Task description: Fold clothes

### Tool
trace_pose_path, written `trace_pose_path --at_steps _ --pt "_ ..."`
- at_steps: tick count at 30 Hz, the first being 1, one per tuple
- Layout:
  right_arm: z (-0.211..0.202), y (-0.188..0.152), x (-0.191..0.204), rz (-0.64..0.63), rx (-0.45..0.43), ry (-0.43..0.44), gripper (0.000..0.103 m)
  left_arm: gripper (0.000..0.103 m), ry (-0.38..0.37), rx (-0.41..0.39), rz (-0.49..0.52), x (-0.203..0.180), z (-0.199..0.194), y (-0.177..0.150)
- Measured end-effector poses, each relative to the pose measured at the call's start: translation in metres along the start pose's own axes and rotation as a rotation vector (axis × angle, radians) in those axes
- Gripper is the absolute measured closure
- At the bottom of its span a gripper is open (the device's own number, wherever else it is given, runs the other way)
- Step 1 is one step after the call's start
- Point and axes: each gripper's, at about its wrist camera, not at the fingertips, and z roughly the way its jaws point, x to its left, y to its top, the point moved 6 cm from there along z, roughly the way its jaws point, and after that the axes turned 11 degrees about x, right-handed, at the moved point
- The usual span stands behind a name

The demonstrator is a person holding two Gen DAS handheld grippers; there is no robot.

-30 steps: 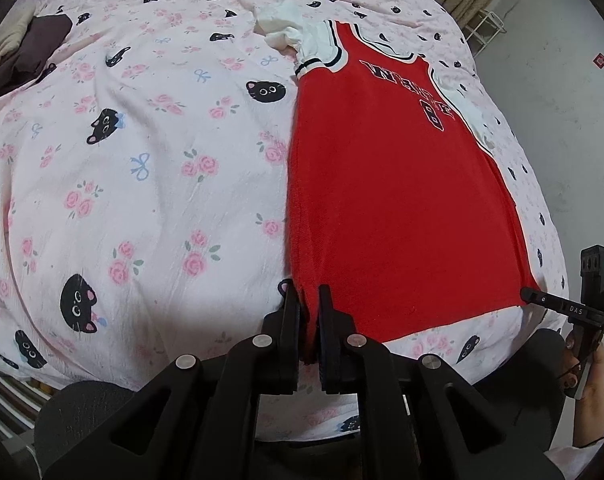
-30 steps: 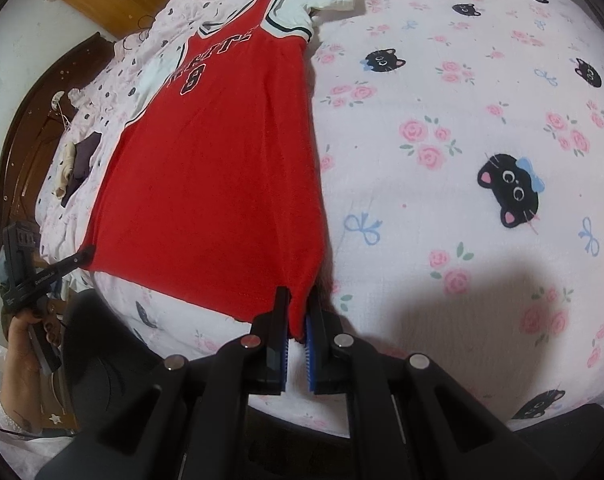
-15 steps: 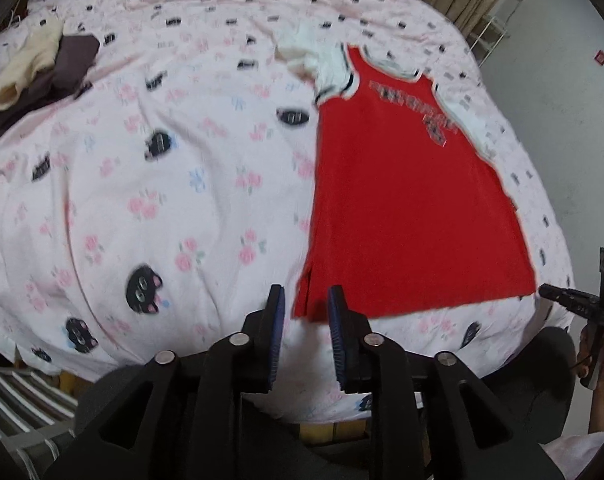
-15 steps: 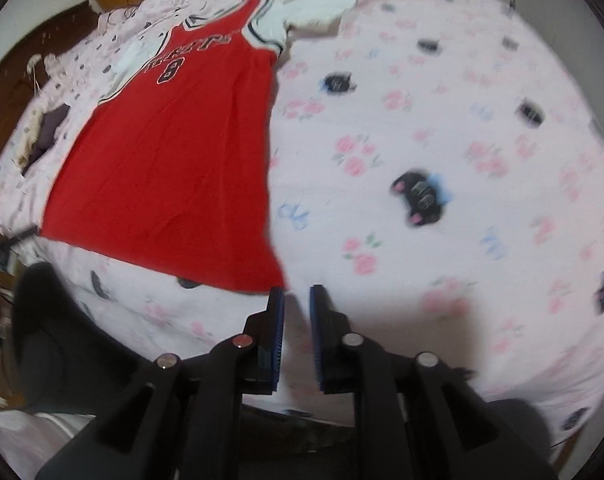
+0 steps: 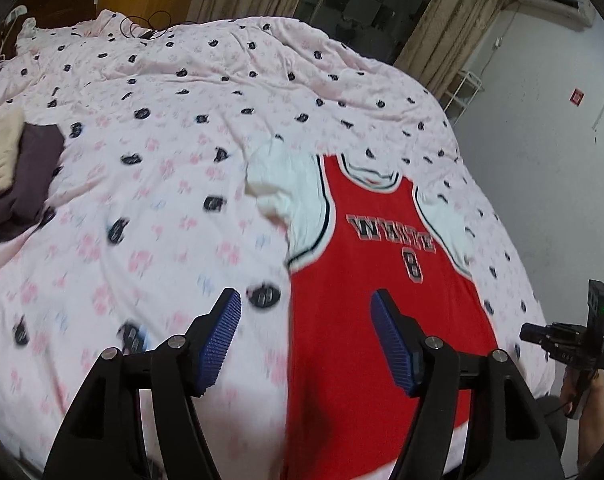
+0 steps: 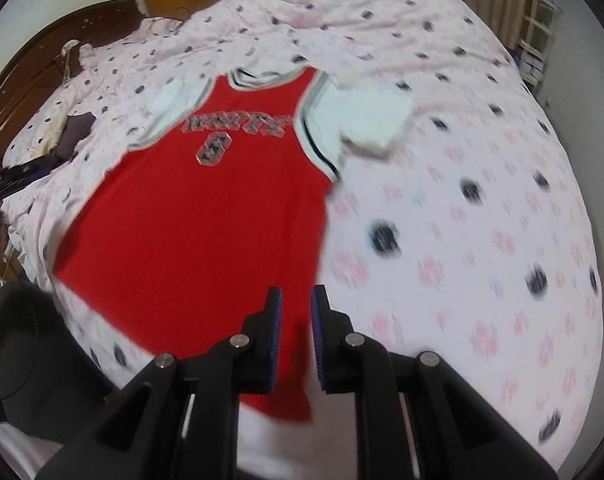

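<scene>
Jersey [image 5: 366,312] lay spread flat on the pink cat-print bedspread [image 5: 149,208], front up, collar toward the far end, hem toward me at the near edge. Nothing had been folded over yet, so I judged the step to be the end of laying it out, with the first fold still ahead.

My left gripper [image 5: 306,336] hung above the jersey's left edge, its jaws opening wide with only air between them. My right gripper [image 6: 295,334] hovered over the hem's right part, jaws parted by a narrow gap, pinching nothing.

Next, I reckoned, each gripper had to come down on an edge or a white sleeve, close on a single layer and carry it inward, without dragging the bedspread along.

Counted: one jersey, two white sleeves, two grippers, and one small heap of dark and cream cloth [image 5: 17,172] far off to the left.
</scene>
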Motion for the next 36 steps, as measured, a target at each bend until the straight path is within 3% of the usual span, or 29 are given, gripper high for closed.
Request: trace_pose_path --at_steps 10,16,19,21,23,29,36 --pt "0.040 0.119 0.115 -0.177 -0.024 0.048 0.087 0.040 -0.060 0.051 0.071 0.023 0.080 0.066" --pt "0.072 0.190 0.160 -0.254 -0.016 0.030 0.087 0.040 -0.202 0.067 -0.056 0.033 0.118 0.071" --pt "0.080 0.228 0.171 -0.329 -0.014 0.017 0.081 0.040 -0.193 0.062 -0.119 0.042 0.126 0.072" --pt "0.083 0.252 0.177 -0.379 -0.017 0.015 0.071 0.040 -0.177 0.071 -0.126 0.045 0.130 0.070" --pt "0.088 0.271 0.182 -0.409 -0.011 0.023 0.070 0.040 -0.171 0.079 -0.129 0.046 0.133 0.069" --pt "0.102 0.299 0.204 -0.493 0.042 0.107 0.070 0.040 -0.303 0.079 -0.183 0.049 0.131 0.073" --pt "0.116 0.323 0.217 -0.547 0.060 0.058 0.070 0.041 -0.432 0.069 -0.271 0.047 0.133 0.071"
